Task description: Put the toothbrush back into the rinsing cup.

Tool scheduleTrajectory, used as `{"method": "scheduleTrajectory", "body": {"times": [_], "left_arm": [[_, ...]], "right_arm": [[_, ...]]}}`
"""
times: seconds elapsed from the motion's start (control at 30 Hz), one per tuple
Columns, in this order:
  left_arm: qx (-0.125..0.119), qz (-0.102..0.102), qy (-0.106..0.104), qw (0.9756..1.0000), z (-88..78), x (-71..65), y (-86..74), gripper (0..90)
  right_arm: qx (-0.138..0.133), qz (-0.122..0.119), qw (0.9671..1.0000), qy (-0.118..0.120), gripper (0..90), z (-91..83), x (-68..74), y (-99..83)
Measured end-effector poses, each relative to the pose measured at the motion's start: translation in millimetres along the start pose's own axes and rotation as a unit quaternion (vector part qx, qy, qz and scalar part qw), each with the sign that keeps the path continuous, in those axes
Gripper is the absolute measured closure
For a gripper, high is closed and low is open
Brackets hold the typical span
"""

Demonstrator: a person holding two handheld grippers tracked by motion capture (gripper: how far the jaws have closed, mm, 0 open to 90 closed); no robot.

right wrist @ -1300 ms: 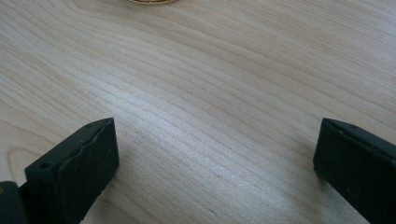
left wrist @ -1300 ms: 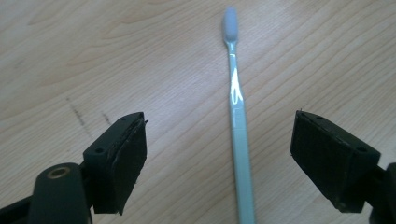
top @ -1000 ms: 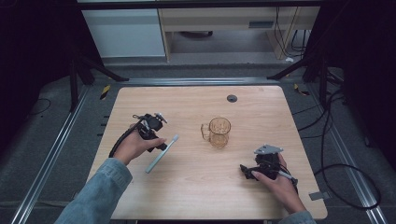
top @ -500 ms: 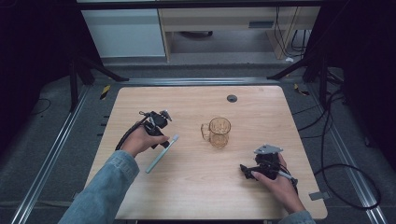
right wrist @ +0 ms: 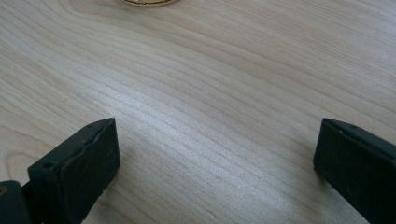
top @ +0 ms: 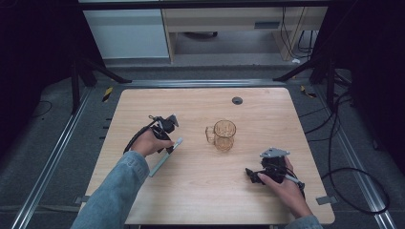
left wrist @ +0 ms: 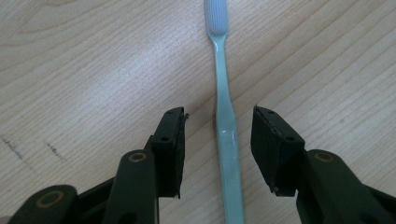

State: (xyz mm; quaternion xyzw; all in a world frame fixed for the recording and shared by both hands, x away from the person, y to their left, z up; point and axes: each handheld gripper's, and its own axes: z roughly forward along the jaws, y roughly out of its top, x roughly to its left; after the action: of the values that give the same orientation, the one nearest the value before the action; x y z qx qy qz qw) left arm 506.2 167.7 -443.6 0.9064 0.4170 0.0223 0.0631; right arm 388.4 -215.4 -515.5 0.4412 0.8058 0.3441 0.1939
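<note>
Two pads of your left gripper (left wrist: 218,140) straddle the toothbrush (left wrist: 226,140) handle, jaws just been closing, not yet touching; its long axis runs straight between them. Right gripper (right wrist: 217,154) gapes wide, well apart.

Left gripper (left wrist: 217,135) lower over toothbrush (left wrist: 225,116), fingers (left wrist: 170,140) just closing, not yet touching.

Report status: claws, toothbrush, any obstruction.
Left claw closing astride toothbrush, pads not touching. Right claw open, idle. Mug apart; nothing in the way.
</note>
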Motion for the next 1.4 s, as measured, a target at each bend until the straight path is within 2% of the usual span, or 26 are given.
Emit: {"method": "scheduleTrajectory", "body": {"times": [0.17, 0.37, 0.63, 1.4], "left_arm": [[0.007, 0.005, 0.0, 1.0, 6.0, -3.1, 3.1, 54.7], [0.016, 0.005, -0.003, 0.9999, 13.5, -3.1, 2.5, 58.7], [0.015, -0.002, -0.012, 0.9998, 14.8, -0.1, 1.0, 66.1], [0.02, 0.001, -0.009, 0.9998, 19.1, -2.4, 2.8, 69.9]], "right_arm": [[0.0, 0.0, 1.0, 0.0, 0.8, 0.0, 0.0, 0.0], [0.001, 0.002, 1.0, 0.001, 0.8, -0.2, 0.2, 0.1], [0.001, 0.002, 1.0, 0.001, 0.8, -0.2, 0.2, 0.1], [0.0, 0.0, 1.0, 0.0, 0.7, 0.0, 0.0, 0.0]]}}
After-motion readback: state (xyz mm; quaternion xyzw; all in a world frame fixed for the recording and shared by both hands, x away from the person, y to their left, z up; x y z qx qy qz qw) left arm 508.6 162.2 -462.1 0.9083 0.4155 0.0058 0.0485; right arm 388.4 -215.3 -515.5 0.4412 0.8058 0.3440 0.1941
